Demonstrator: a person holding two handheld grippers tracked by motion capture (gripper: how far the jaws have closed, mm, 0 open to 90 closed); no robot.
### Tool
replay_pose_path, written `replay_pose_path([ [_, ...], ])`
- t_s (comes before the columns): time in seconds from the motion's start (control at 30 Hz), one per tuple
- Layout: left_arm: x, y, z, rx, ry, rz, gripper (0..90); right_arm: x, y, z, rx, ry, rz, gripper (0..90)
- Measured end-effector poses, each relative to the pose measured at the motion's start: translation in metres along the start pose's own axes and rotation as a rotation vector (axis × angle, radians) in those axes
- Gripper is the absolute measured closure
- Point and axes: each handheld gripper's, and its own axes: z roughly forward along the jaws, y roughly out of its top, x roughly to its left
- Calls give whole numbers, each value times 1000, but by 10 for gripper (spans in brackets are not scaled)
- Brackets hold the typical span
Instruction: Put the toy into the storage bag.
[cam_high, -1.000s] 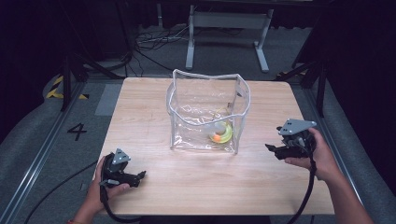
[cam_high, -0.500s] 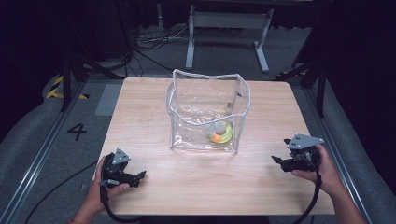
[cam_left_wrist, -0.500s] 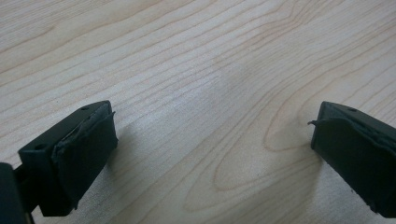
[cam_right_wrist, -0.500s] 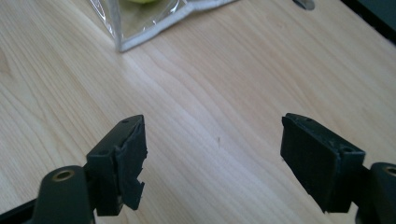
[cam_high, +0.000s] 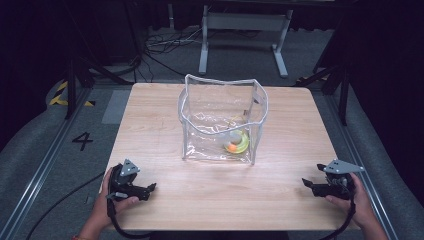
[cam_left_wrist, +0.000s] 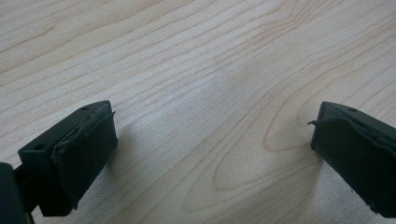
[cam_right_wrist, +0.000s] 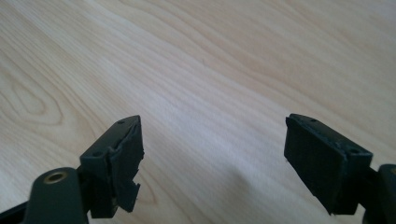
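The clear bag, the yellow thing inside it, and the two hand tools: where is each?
clear bag (cam_high: 218, 95), high view, back wall.
yellow thing (cam_high: 243, 144), high view, its curve.
left gripper (cam_high: 149, 189), high view, jaw tips.
right gripper (cam_high: 306, 184), high view, jaw tips.

Right gripper (cam_right_wrist: 212, 163) jaws apart over wooden table (cam_right_wrist: 224, 60).

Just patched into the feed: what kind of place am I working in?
Probably a lab or recording studio: a lone wooden table on grey carpet, floor rails with a painted number 4, cables and dark surroundings.
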Motion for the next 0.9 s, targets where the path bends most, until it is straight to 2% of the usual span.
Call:
replay_pose_path([
  [0.1, 0, 0, 0, -2, -1, 1, 5, -5, -15, -2, -5, 11, 45, 209],
  [0.17, 1, 0, 0, -2, 0, 5, 5, -7, -22, -1, 2, -5, 75, 210],
  [0.23, 0, 0, 0, -2, 0, 4, 5, -7, -27, 1, 18, -11, 82, 197],
  [0.4, 1, 0, 0, -2, -1, 4, 5, -9, -34, 1, -21, -10, 118, 170],
  [0.5, 0, 1, 1, -1, -3, -1, 2, -14, -36, 2, -7, 8, 170, 145],
  [0.9, 0, 1, 1, 1, 0, -5, 2, -13, -36, 2, -6, 1, 175, 141],
])
